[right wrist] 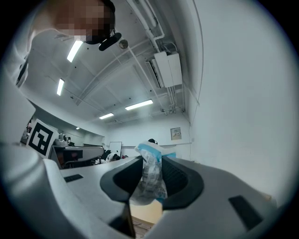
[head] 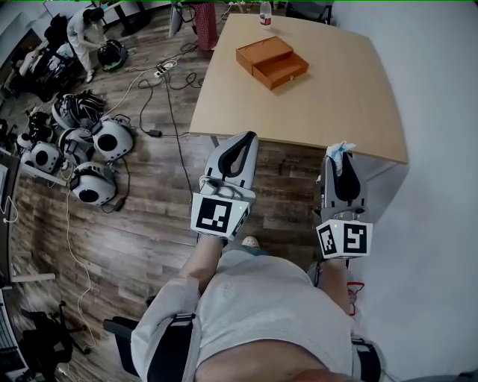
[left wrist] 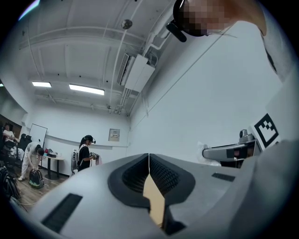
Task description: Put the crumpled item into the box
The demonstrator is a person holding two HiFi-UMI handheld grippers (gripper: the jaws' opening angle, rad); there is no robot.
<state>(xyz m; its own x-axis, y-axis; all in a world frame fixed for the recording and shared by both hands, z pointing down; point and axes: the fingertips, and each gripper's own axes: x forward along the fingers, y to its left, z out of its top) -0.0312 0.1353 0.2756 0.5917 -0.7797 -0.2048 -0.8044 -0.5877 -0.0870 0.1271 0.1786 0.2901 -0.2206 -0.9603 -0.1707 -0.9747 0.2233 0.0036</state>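
Note:
An orange-brown wooden box (head: 271, 62) with its drawer pulled out sits on the far part of the tan table (head: 336, 104). My right gripper (head: 340, 154) is held up in front of the table's near edge. It is shut on the crumpled item (head: 341, 148), a wad of clear and blue wrapper. In the right gripper view the crumpled item (right wrist: 150, 179) fills the gap between the pads of the right gripper (right wrist: 150, 164) and sticks out past the tips. My left gripper (head: 245, 139) is level with it to the left, shut and empty. In the left gripper view the left gripper (left wrist: 149, 159) has its tips touching.
A bottle (head: 265, 13) stands at the table's far edge. Several helmets (head: 93, 160) and cables (head: 168, 82) lie on the wooden floor to the left. A person (head: 82, 30) bends over at far left. A white wall (head: 441, 112) runs along the right.

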